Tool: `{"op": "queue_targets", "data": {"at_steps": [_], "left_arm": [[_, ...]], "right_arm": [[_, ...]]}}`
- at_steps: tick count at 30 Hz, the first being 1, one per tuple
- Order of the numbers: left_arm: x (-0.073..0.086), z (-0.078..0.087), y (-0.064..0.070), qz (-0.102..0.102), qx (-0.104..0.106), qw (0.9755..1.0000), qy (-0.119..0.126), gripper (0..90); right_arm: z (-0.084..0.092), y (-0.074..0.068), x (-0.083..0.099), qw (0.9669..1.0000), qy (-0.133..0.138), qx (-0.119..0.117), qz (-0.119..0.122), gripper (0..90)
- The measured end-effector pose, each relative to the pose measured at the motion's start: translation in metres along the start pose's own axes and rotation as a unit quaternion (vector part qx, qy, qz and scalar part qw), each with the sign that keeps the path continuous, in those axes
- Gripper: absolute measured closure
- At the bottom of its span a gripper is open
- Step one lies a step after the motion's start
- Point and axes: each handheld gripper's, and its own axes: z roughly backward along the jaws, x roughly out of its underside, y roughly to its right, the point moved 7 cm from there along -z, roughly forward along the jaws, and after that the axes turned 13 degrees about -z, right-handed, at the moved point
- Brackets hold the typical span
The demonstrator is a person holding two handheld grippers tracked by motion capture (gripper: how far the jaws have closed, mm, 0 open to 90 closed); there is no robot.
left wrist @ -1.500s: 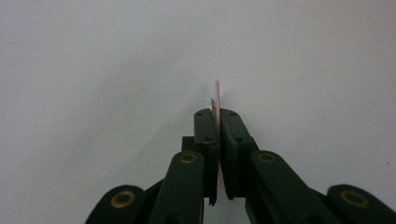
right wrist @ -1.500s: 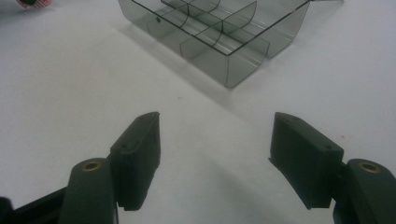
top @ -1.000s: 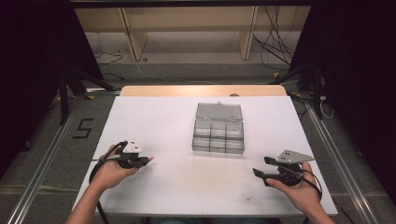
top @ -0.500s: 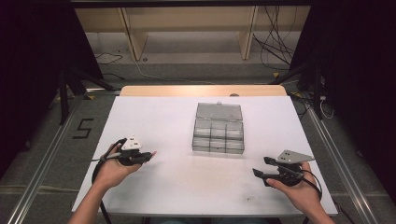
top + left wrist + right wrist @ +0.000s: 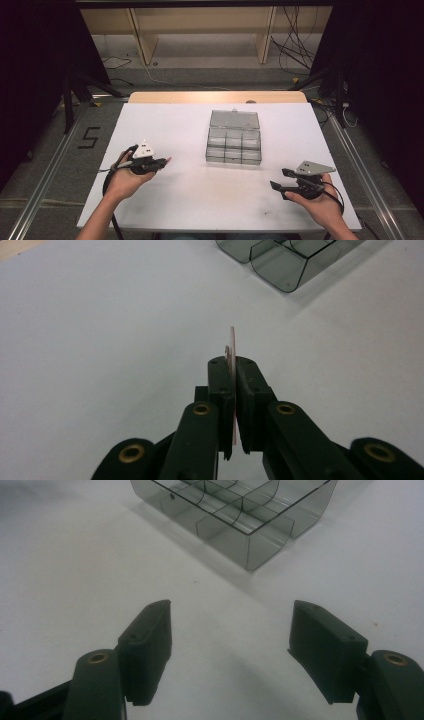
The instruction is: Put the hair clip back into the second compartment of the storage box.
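My left gripper point(image 5: 232, 365) is shut on a thin pink piece point(image 5: 232, 342), seen edge-on and sticking out past the tips. In the high view the left gripper point(image 5: 161, 162) hovers over the left part of the white table point(image 5: 165, 125), left of a clear compartment box point(image 5: 234, 145) whose lid lies open behind it. My right gripper point(image 5: 230, 615) stands open with nothing between its jaws. The right gripper point(image 5: 278, 180) is near the front right of the table, pointing left toward the box point(image 5: 240, 510).
The box's near corner point(image 5: 285, 265) lies ahead and to the right of the left gripper. A wooden strip point(image 5: 217, 96) runs along the table's far edge. Metal rails, cables and a shelf frame sit on the floor around the table.
The left hand has drifted slightly away from the front edge, still holding the pink piece. The right hand has stayed put.
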Motion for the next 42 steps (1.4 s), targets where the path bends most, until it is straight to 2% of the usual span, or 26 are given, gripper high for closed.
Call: {"op": "queue_targets", "data": {"at_steps": [11, 26, 42], "left_arm": [[-0.015, -0.002, 0.006, -0.007, 0.002, 0.9999, 0.011, 85.9], [-0.037, -0.01, 0.017, -0.032, 0.012, 0.9993, 0.018, 85.9], [-0.058, -0.021, 0.028, -0.041, 0.025, 0.9985, 0.026, 85.9]], "right_arm": [[0.001, 0.001, 0.0, 1.0, 0.001, 0.001, 0.0, 34.3], [0.002, 0.002, 0.001, 1.0, 0.001, 0.003, -0.002, 34.2], [0.002, 0.002, 0.002, 1.0, 0.002, 0.003, -0.004, 34.1]]}}
